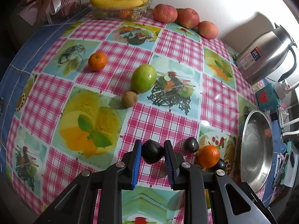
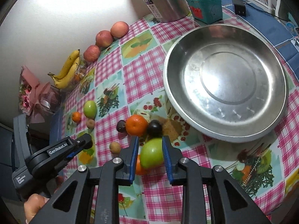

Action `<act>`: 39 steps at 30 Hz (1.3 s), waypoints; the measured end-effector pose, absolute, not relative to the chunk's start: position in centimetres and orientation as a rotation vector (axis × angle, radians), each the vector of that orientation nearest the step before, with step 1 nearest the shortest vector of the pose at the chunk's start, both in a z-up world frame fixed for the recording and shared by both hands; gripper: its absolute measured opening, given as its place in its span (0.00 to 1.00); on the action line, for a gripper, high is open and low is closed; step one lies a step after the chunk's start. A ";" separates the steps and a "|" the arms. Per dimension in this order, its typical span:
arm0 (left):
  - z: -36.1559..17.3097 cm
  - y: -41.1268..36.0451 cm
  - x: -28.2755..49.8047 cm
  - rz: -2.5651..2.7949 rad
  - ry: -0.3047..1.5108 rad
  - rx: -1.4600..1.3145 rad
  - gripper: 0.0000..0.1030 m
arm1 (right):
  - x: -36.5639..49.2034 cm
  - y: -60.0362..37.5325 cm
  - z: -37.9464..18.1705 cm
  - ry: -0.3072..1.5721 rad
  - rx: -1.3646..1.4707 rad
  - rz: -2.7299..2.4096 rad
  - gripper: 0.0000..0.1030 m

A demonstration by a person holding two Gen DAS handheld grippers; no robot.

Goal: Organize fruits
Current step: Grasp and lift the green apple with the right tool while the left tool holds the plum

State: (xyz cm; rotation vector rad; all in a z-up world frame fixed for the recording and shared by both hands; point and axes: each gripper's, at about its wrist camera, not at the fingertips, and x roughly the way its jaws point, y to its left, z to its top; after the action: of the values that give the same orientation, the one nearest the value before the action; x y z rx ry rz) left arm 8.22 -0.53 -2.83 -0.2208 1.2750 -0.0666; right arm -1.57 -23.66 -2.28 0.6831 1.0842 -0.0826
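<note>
Stainless steel basin (image 2: 225, 82) sits bare on the checked surface (image 2: 145, 69), near its right-hand edge in the right wrist view. The left hand-held gripper (image 1: 152, 154) is clenched on a dark plum (image 1: 151, 154). The right hand-held gripper (image 2: 150, 154) is clamped on a green apple (image 2: 151, 155), pads pressing both its flanks.

Step in hand, as judged: both fruits are grasped and ready for carriage to the basin. The next move calls for enough lift to clear the raised rim, then travel over the basin and release low inside it.

Clearances: a tangerine (image 2: 136, 125) and a second dark plum (image 2: 154, 128) lie just beyond the right fingertips, between apple and basin; a low pass could knock them. The basin interior offers ample room. A steel flask (image 2: 162, 0) and green box (image 2: 204, 6) stand at the far rim, near the wall.
</note>
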 end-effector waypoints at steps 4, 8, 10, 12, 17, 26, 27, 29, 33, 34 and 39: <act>-3.3 -0.4 8.2 -0.063 1.293 -0.229 0.25 | -1.5 -24.2 -2.9 1.099 0.701 -0.092 0.26; -3.6 -0.3 8.1 -0.068 1.305 -0.244 0.25 | -1.4 -24.4 -3.7 1.133 0.708 -0.108 0.26; -3.7 -0.3 8.1 -0.071 1.311 -0.256 0.25 | -1.3 -24.2 -4.3 1.170 0.704 -0.106 0.26; -3.7 -0.2 8.0 -0.074 1.311 -0.267 0.25 | -1.5 -23.9 -4.6 1.189 0.682 -0.105 0.29; -3.8 -0.1 7.8 -0.089 1.319 -0.294 0.25 | -1.4 -23.4 -5.7 1.251 0.615 -0.149 0.37; -3.8 -0.1 7.8 -0.106 1.326 -0.319 0.25 | -2.1 -23.6 -6.0 1.247 0.663 -0.117 0.42; -3.9 -0.1 7.9 -0.106 1.327 -0.321 0.25 | -2.1 -23.4 -5.9 1.247 0.663 -0.108 0.42; -3.9 0.0 7.9 -0.107 1.330 -0.326 0.25 | -2.2 -23.0 -5.8 1.245 0.657 -0.093 0.42; -3.9 -0.1 7.9 -0.112 1.332 -0.329 0.25 | -2.6 -22.5 -5.8 1.247 0.683 -0.047 0.45; -3.9 -0.2 7.9 -0.113 1.332 -0.329 0.25 | -2.6 -22.3 -5.9 1.252 0.691 -0.033 0.48; -4.0 0.0 7.8 -0.110 1.334 -0.335 0.25 | -2.1 -20.9 -6.9 1.294 0.709 0.034 0.49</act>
State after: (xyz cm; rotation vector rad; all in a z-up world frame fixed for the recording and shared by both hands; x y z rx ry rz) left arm 7.82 -0.03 -3.97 -0.3348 1.3339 -0.1099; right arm -2.11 -20.91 -6.90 0.7088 1.2941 0.0343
